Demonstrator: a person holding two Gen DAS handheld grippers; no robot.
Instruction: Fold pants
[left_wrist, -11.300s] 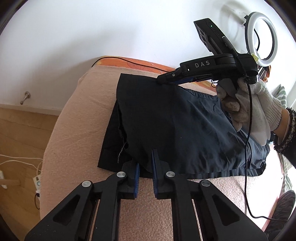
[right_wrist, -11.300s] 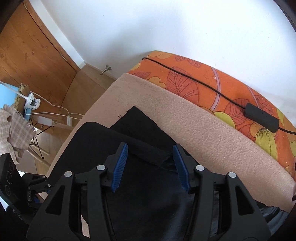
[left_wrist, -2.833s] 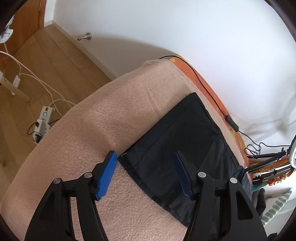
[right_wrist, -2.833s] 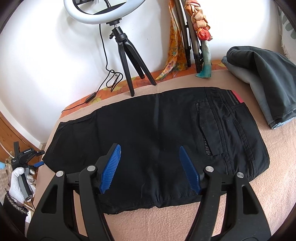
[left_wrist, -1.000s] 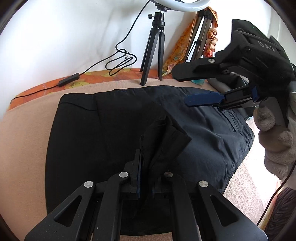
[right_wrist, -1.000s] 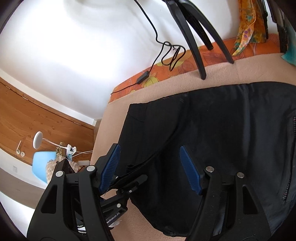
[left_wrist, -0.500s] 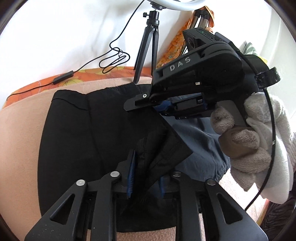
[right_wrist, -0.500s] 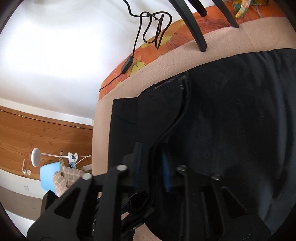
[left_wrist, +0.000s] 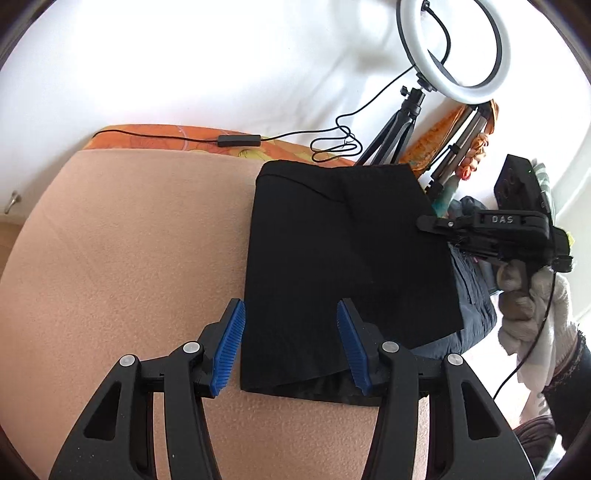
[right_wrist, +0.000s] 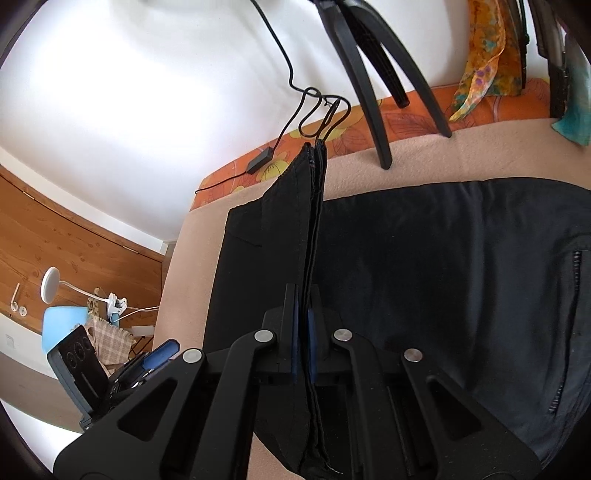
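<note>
The black pants (left_wrist: 343, 258) lie folded over on the peach blanket (left_wrist: 140, 236); the leg end is laid toward the waist, with grey-blue fabric (left_wrist: 472, 299) showing under the right edge. My left gripper (left_wrist: 291, 343) is open and empty, its blue pads astride the fold's near left corner. My right gripper (right_wrist: 303, 343) is shut on the pants' hem edge (right_wrist: 312, 192), which stands up in a thin ridge above the pants (right_wrist: 443, 266). The right gripper also shows in the left wrist view (left_wrist: 448, 236), at the fold's right edge, held by a gloved hand (left_wrist: 532, 295).
A ring light on a tripod (left_wrist: 454, 48) stands at the back with its cable and switch (left_wrist: 240, 139) on the orange sheet (right_wrist: 406, 114). More tripod legs and a scarf (right_wrist: 480, 59) are by the wall. Wooden floor, a lamp and a blue chair (right_wrist: 59, 325) lie beyond the bed's left edge.
Both grippers carried the leg end over toward the waist, making a fold. My left gripper has let go of the fabric and opened. My right gripper stays shut on the hem.
</note>
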